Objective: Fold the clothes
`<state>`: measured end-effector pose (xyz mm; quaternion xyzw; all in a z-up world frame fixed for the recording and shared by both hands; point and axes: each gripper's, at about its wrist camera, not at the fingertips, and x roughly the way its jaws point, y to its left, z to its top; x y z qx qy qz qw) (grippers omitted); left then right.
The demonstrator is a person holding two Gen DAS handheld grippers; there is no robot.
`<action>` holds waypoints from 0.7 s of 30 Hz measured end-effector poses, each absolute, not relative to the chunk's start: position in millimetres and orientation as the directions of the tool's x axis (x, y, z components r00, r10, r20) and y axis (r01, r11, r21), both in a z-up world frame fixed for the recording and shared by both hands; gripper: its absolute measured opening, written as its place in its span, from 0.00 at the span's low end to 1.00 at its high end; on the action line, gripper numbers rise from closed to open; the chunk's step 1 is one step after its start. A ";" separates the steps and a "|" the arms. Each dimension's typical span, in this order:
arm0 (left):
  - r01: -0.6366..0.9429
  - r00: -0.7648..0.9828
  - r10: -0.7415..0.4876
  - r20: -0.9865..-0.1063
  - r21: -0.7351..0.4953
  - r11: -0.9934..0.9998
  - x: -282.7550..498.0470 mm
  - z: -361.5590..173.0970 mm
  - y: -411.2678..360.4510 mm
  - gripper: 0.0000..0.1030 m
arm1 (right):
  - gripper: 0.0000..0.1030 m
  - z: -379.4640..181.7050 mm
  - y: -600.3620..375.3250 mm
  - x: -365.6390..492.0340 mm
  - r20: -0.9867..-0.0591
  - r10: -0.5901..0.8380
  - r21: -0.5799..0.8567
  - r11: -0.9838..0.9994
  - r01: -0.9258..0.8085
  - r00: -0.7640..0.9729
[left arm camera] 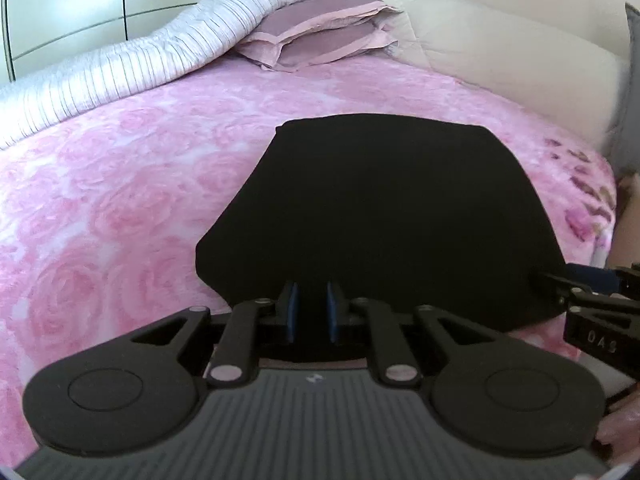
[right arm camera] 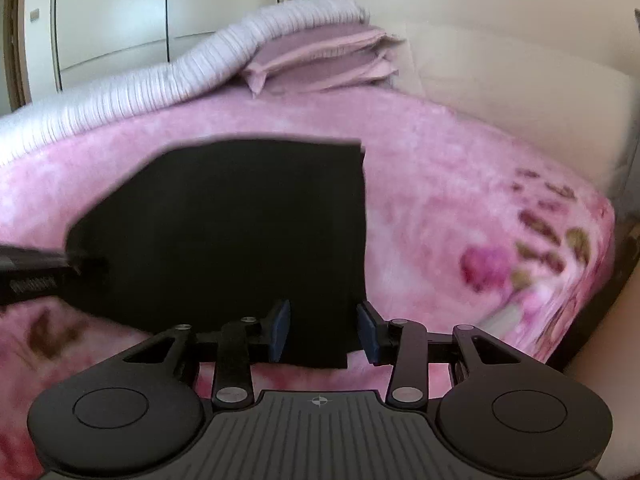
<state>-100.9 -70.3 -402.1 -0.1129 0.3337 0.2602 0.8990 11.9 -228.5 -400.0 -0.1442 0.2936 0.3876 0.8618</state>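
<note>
A black garment (left arm camera: 380, 208) lies folded flat on the pink rose-patterned bedspread (left arm camera: 120, 208); it also shows in the right wrist view (right arm camera: 240, 232). My left gripper (left arm camera: 313, 304) sits at the garment's near edge, its blue pads a narrow gap apart with black cloth between them. My right gripper (right arm camera: 324, 330) is open at the garment's near right corner, its pads on either side of the cloth edge. The right gripper shows at the right edge of the left wrist view (left arm camera: 560, 284), and the left gripper at the left edge of the right wrist view (right arm camera: 68, 266). The right wrist view is blurred.
A ribbed white duvet (left arm camera: 132, 68) is bunched along the far side of the bed. A mauve pillow (left arm camera: 320, 36) lies at the head, against a cream headboard (left arm camera: 500, 60). White wardrobe doors (right arm camera: 120, 20) stand behind. The bed's edge drops off at the right (right arm camera: 600, 248).
</note>
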 end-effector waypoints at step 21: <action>-0.643 0.581 0.473 -0.663 -0.018 0.765 -192.0 -333.8 -131.2 0.36 | 0.42 -334.3 -270.4 -60.9 -0.660 0.545 0.075 0.733 -0.676 0.518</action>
